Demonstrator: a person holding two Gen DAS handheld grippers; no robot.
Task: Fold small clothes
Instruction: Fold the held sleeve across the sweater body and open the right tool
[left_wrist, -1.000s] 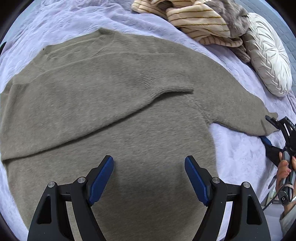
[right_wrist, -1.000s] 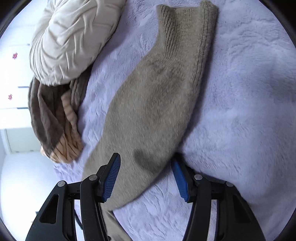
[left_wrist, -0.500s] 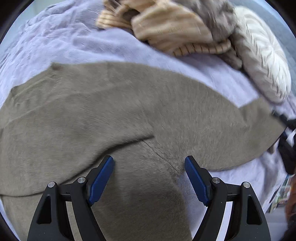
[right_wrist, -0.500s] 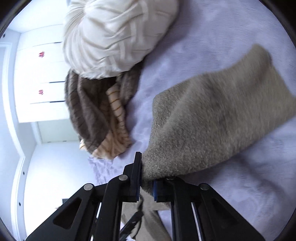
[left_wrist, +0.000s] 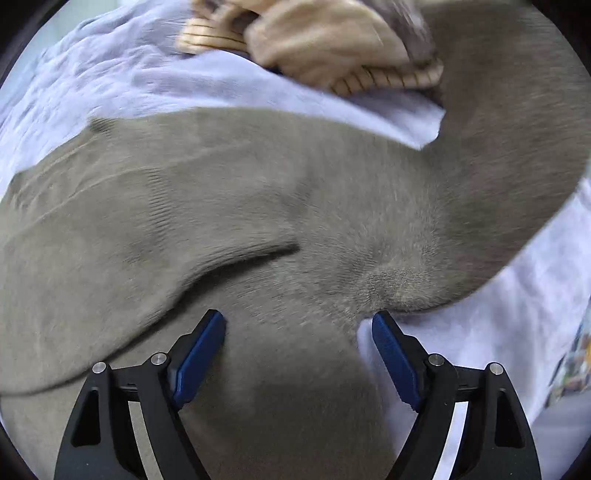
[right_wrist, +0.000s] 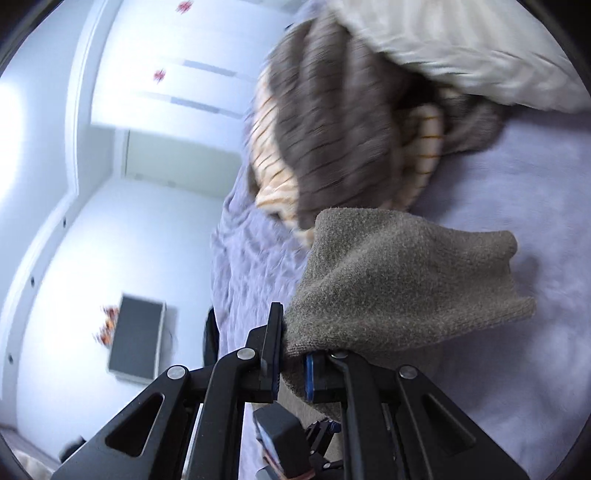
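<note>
The grey sweater (left_wrist: 221, 206) lies flat on the bed (left_wrist: 129, 81). The right gripper (right_wrist: 291, 363), jaws clamped on the sleeve (right_wrist: 399, 280), should carry it toward 9 o'clock. The left gripper (left_wrist: 297, 354), jaws wide and empty, should pin the body.

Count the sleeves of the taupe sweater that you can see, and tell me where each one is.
2. One sleeve lies folded across the sweater's body on the lavender blanket. The other sleeve is lifted off the blanket, its cuff end pinched in the right tool.

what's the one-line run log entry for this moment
step: fold sleeve | right gripper: shut on sweater sleeve, lifted | left gripper: open above sweater body | surface: lilac blanket
</note>
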